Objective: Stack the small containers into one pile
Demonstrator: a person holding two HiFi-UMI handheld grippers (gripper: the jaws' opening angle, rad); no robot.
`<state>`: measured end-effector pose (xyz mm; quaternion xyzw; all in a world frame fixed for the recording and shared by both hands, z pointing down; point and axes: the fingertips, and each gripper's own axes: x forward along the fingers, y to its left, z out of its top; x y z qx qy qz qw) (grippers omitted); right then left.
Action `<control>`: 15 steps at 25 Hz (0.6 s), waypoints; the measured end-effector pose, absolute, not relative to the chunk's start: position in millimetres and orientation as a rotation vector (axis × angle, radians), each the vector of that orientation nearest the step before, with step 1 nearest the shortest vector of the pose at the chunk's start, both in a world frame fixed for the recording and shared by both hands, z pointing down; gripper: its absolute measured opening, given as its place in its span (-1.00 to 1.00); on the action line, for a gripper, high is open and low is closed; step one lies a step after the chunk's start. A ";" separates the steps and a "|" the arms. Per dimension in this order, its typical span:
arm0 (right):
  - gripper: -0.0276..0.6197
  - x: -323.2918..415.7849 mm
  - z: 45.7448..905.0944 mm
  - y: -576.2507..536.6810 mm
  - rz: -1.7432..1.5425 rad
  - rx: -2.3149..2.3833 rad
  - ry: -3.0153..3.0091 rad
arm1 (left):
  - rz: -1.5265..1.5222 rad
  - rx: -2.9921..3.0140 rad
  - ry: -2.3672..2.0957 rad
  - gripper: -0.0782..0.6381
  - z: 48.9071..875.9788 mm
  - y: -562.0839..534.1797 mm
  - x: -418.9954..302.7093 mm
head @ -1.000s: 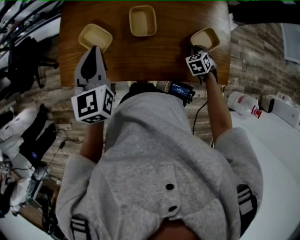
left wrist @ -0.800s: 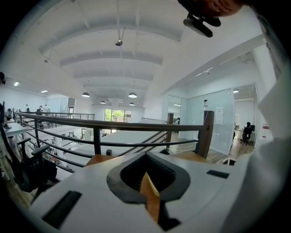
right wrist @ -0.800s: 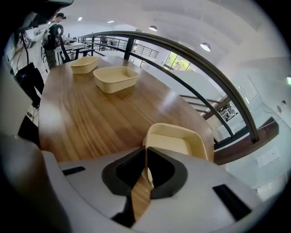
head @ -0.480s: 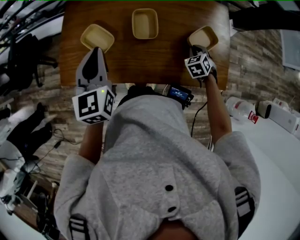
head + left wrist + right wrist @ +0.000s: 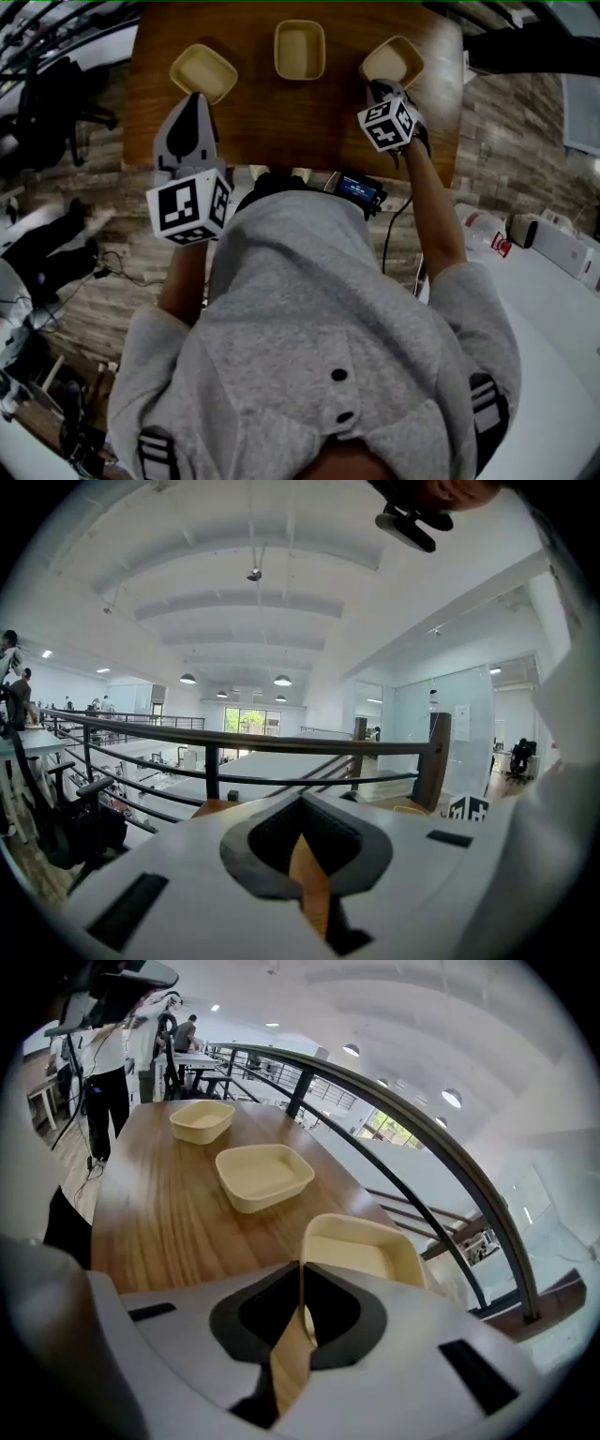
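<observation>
Three small beige containers sit on the wooden table [image 5: 281, 112]: left one [image 5: 202, 72], middle one [image 5: 300, 49], right one [image 5: 392, 60]. My right gripper [image 5: 377, 89] is shut on the near rim of the right container [image 5: 361, 1251], and its wall runs between the jaw tips of that gripper [image 5: 300, 1274]. The middle container [image 5: 264, 1176] and the left container [image 5: 202, 1119] lie further along the table. My left gripper [image 5: 192, 98] hovers just in front of the left container; it is shut and empty [image 5: 300, 806], pointing up and out over the room.
A dark railing [image 5: 412, 1119] runs just beyond the table's far edge. A person [image 5: 108, 1072] stands past the table's left end. A small lit device [image 5: 359, 185] hangs at my waist by the table's front edge. A white counter with a bottle [image 5: 487, 230] is at the right.
My right gripper has carried the right container leftward, nearer to the middle container. The left gripper has stayed where it was, still shut.
</observation>
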<state>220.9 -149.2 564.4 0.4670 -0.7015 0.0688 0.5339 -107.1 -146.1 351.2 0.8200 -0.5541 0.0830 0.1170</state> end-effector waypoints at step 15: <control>-0.82 146.7 544.9 -178.3 0.005 0.947 -1.791 | 0.254 2.319 -1.715 -0.75 354.1 -140.2 -141.1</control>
